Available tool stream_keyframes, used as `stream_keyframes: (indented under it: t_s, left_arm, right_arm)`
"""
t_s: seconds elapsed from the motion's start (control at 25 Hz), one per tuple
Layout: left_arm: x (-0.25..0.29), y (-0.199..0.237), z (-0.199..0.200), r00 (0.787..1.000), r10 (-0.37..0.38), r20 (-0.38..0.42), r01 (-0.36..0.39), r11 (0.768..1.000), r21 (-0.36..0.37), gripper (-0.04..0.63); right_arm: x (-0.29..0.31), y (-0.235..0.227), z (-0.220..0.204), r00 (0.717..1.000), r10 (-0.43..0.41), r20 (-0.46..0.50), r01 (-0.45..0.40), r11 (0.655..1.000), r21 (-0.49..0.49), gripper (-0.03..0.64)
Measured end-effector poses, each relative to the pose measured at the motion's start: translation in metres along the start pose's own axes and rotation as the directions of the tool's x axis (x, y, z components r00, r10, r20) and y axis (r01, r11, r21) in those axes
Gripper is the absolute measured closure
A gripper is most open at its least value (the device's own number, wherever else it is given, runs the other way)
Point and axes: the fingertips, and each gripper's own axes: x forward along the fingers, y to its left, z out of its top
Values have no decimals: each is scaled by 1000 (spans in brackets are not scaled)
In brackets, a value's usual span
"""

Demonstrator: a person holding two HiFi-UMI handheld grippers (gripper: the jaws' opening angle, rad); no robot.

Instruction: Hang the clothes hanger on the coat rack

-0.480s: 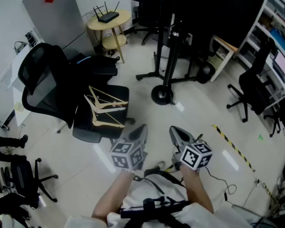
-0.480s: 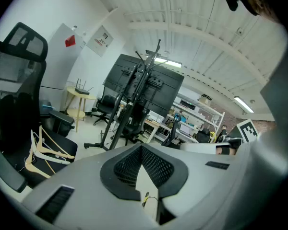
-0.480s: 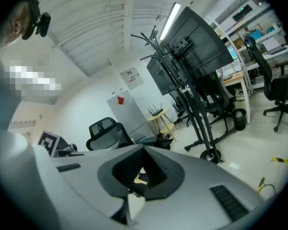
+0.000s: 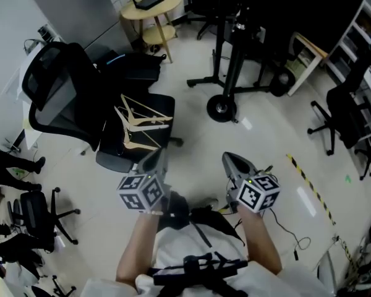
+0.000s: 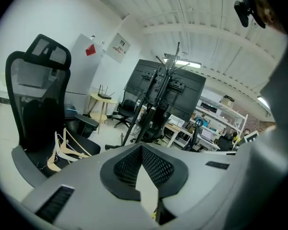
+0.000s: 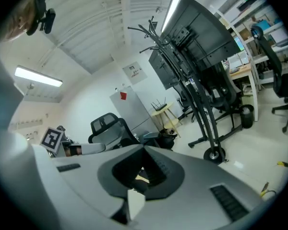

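Grey plastic made up both handheld tools at the bottom of the head view, each carrying a cube of square black-and-white markers. The left gripper (image 4: 154, 161) had its jaws pressed together with nothing between them, the mesh-patterned pads meeting at the tip in its own view. The right gripper (image 4: 230, 161) was likewise closed and empty, its jaws meeting in a point. The two sat side by side, apart from each other, above a pale glossy floor (image 4: 191, 159), both angled slightly downward.

Just beyond the left gripper stood a black mesh-backed office chair (image 4: 52, 88). On its seat lay a small pile of pale wooden clothes hangers (image 4: 139, 129), overlapping one another, hooks towards the backrest; neither gripper touched them.

Farther off, ahead of the right gripper and well apart from the chair, rose the black metal coat rack (image 4: 233, 67) on a wheeled base, its branching hooks visible in the right gripper view. Behind the chair was a round pale wooden side table (image 4: 133, 12) with a black router (image 4: 149, 3) on top
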Motion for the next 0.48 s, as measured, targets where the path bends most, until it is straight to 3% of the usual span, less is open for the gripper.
stream_keyframes:
  t_s: [0.48]
  left_arm:
    - [44, 70, 12, 999, 46, -15, -47, 996, -76, 606]
  right_arm:
    - [108, 18, 5, 989, 83, -125, -92, 993, -70, 607]
